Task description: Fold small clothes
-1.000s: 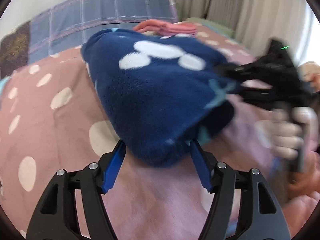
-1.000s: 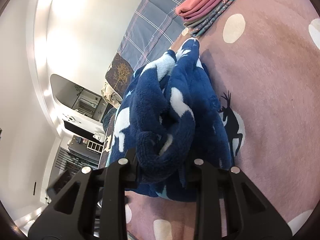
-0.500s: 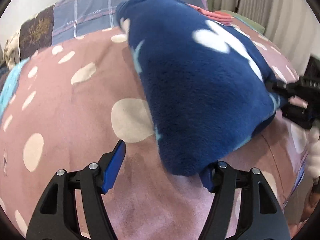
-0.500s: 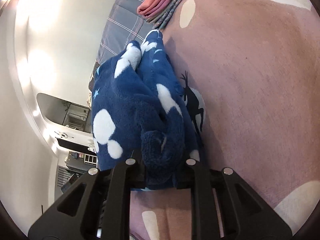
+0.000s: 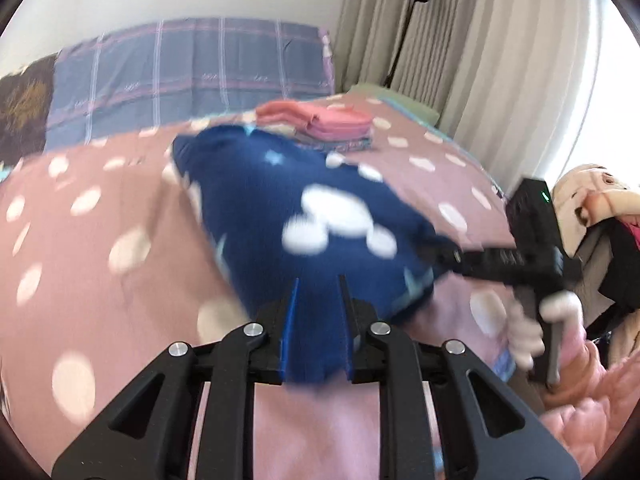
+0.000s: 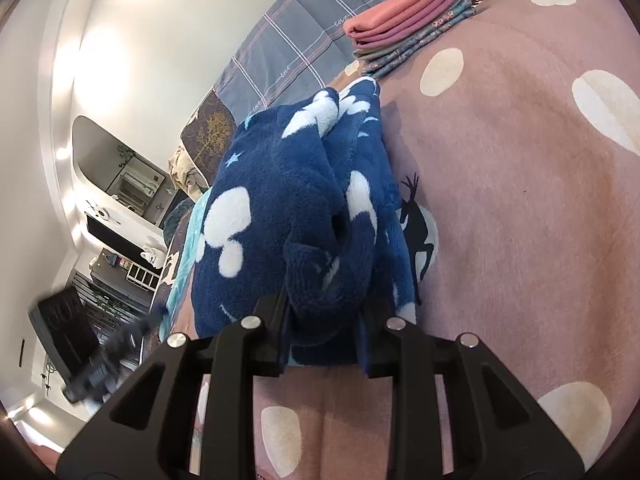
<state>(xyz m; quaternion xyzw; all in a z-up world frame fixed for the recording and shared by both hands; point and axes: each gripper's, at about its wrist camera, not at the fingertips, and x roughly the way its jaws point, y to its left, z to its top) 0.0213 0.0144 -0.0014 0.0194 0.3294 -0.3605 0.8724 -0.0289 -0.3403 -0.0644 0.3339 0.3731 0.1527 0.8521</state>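
On pink spotted bedspread (image 5: pixel 120 208): both tools clamp navy fleece (image 5: pixel 304 208); curtains (image 5: pixel 460 48) behind.

Fuzzy fleece garment (image 6: pixel 276 216) (deep-piled); matt cloth bedspread (image 6: pixel 520 200).

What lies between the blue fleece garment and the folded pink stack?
Only bare dotted bedspread separates the blue fleece garment from the folded pink stack; the right wrist view shows it.

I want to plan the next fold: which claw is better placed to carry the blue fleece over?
Left claw: it clamps the fleece's near edge; right claw pinches a bunched corner.
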